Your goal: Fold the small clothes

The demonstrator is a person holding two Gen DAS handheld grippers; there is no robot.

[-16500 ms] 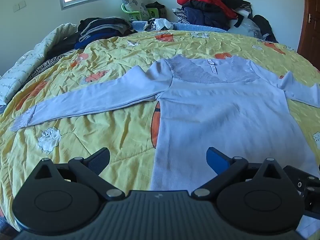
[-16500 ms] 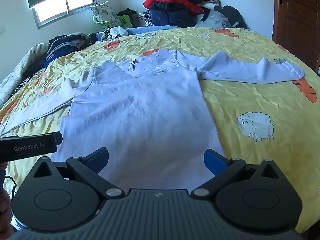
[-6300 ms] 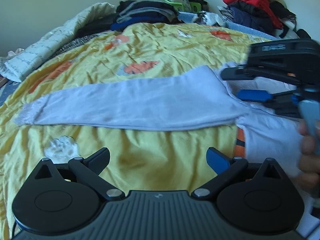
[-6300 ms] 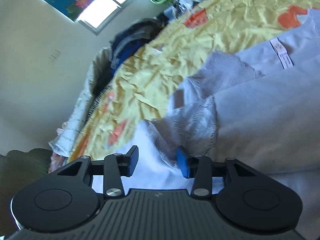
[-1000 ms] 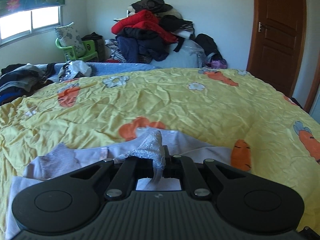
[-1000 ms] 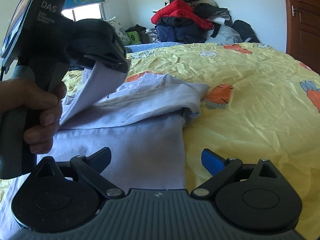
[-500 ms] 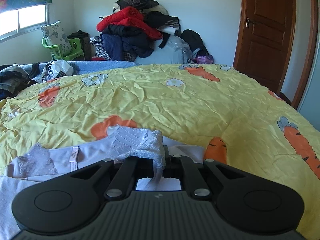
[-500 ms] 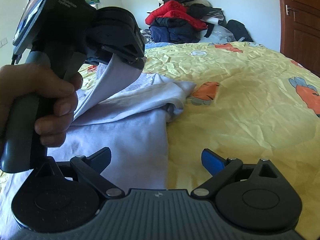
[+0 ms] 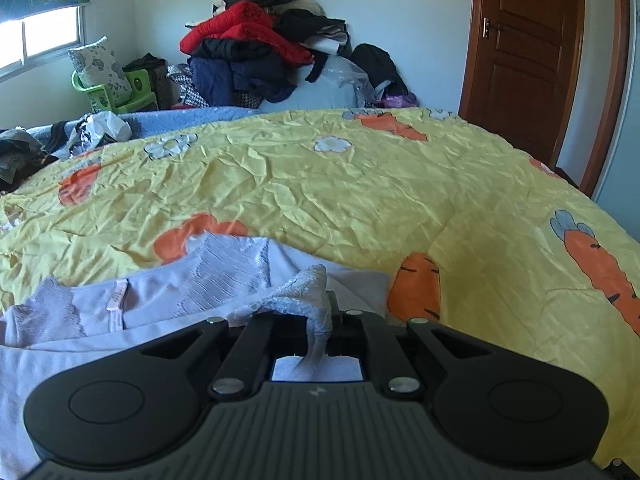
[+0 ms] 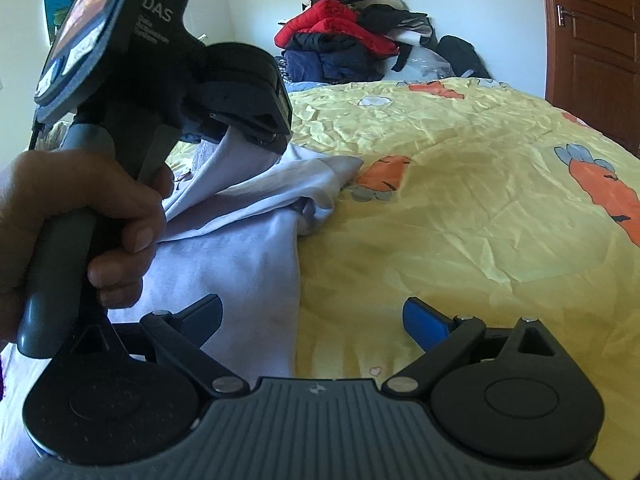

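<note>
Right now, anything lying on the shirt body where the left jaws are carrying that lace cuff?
Nothing visible. The left gripper is shut on the lace cuff; the shirt beneath lies bare on the yellow quilt. The right gripper is open, low over the hem.

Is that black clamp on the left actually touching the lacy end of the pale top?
Touching. In the left wrist view the left gripper is shut on the lace cuff, which bunches up between its closed fingers.

Yellow bedspread [image 9: 360, 200] with carrot and flower print, wrinkled. Clothes pile [image 9: 264, 44] against far wall, red jacket on top. Brown wooden door [image 9: 524, 52] at right, shut. Green chair [image 9: 120, 96] holding patterned pillow [image 9: 100, 64] by window [image 9: 40, 40].
</note>
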